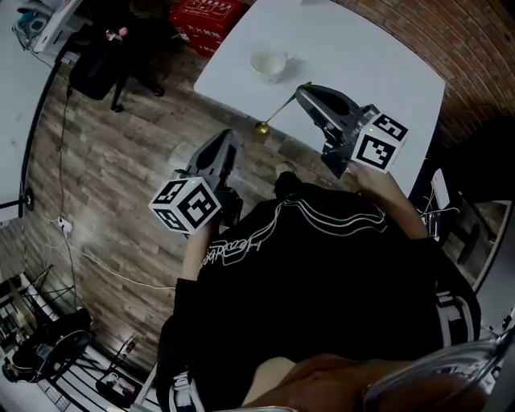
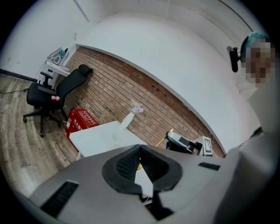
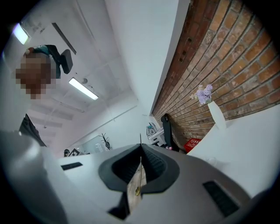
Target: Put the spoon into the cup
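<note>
A white cup (image 1: 269,64) stands on the white table (image 1: 354,56), towards its near left side. My right gripper (image 1: 302,91) is shut on the handle of a gold spoon (image 1: 273,113). The spoon's bowl hangs down beyond the table's edge, over the floor and nearer to me than the cup. In the right gripper view the thin spoon (image 3: 138,179) runs between the closed jaws. My left gripper (image 1: 224,142) is shut with nothing in it, held over the floor to the left of the table. From the left gripper view I see the table (image 2: 94,138) and the right gripper (image 2: 183,142).
A red crate (image 1: 205,20) and a black office chair (image 1: 105,60) stand on the wooden floor left of the table. A white vase with flowers (image 3: 214,111) stands by the brick wall (image 1: 459,40). A cable lies along the floor at left.
</note>
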The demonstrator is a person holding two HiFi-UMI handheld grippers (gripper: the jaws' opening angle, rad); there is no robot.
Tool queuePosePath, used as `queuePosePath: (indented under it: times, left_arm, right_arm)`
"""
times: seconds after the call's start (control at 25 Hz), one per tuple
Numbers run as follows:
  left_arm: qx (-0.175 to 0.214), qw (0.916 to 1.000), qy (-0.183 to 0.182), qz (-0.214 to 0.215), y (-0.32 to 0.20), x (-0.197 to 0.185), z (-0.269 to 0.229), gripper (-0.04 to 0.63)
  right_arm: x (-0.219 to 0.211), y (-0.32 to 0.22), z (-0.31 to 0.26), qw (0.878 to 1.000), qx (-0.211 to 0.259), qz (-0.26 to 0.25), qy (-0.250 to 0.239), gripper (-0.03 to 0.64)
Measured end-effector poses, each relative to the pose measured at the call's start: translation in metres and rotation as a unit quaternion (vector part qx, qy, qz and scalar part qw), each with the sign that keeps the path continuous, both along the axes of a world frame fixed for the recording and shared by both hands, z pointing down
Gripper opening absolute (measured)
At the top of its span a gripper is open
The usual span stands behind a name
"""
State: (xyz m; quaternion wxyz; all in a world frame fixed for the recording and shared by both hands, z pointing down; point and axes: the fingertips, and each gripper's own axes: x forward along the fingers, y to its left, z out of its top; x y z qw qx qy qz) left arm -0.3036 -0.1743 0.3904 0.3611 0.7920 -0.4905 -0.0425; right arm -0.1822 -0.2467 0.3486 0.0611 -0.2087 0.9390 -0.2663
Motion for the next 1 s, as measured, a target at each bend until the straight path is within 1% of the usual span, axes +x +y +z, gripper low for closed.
queuePosePath:
  times: [0.2,0.4,0.6,0.76,0.92,1.0]
  left_arm:
    - [-0.019,0.9998,0.000,0.005,-0.063,0.000,0.003,0.003]
    - [-0.025,0.9997,0.000,0.006,-0.072,0.006,0.022,0.004]
    - [-0.041,0.9991,0.001,0.008,-0.110,0.008,0.034,0.004]
    - [-0.052,0.9986,0.001,0.009,-0.127,0.009,0.045,0.004]
    - [-0.067,0.9977,-0.002,0.008,-0.135,0.008,0.055,0.005]
    - [-0.074,0.9973,-0.003,0.006,-0.136,0.008,0.061,0.004]
  right_arm:
    - [-0.001,-0.070,0.000,1.000,-0.012,0.009,-0.001,0.000]
    - [0.004,-0.085,0.013,1.000,-0.008,0.020,-0.006,0.000]
    - [0.003,-0.138,0.026,0.999,-0.009,0.031,0.004,0.000]
    - [0.002,-0.162,0.037,0.999,0.002,0.037,0.020,0.000]
    - [-0.001,-0.181,0.052,0.999,-0.014,0.042,0.017,0.000]
    - [-0.001,-0.188,0.061,0.999,-0.017,0.045,0.026,0.000]
